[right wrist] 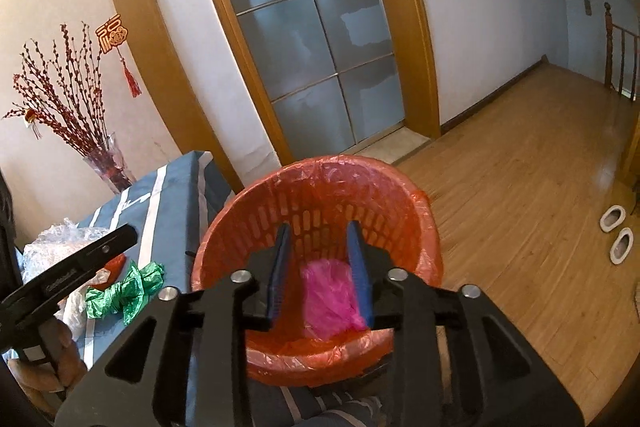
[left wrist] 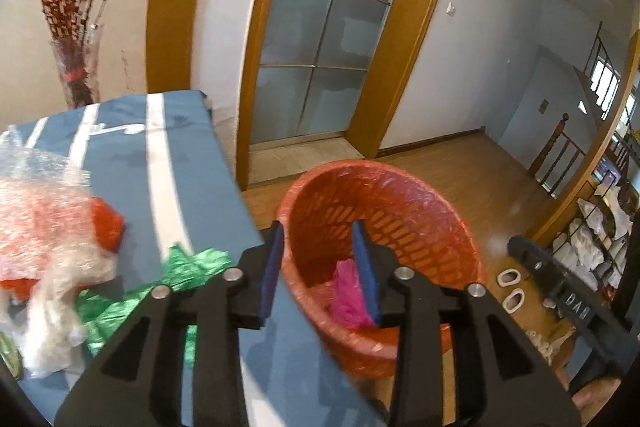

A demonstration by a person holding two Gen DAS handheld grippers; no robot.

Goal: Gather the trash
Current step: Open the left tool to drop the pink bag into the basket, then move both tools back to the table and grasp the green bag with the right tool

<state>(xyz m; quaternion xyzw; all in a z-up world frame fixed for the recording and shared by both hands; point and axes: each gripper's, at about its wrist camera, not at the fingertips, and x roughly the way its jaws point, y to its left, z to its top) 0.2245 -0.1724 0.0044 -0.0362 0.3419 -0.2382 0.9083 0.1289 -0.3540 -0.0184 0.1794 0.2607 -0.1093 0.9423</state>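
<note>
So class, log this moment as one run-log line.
left hand-held gripper: open | right hand-held gripper: open | pink bag: in red basket | green bag: on table

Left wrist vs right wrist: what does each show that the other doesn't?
Left wrist only: a wire rack of pale bags at far right, and the right gripper's body.
Right wrist only: the left gripper's body.
Both: red lined basket holding a pink bag, green wrapper, bubble wrap on the striped tablecloth, slippers, glass door.
</note>
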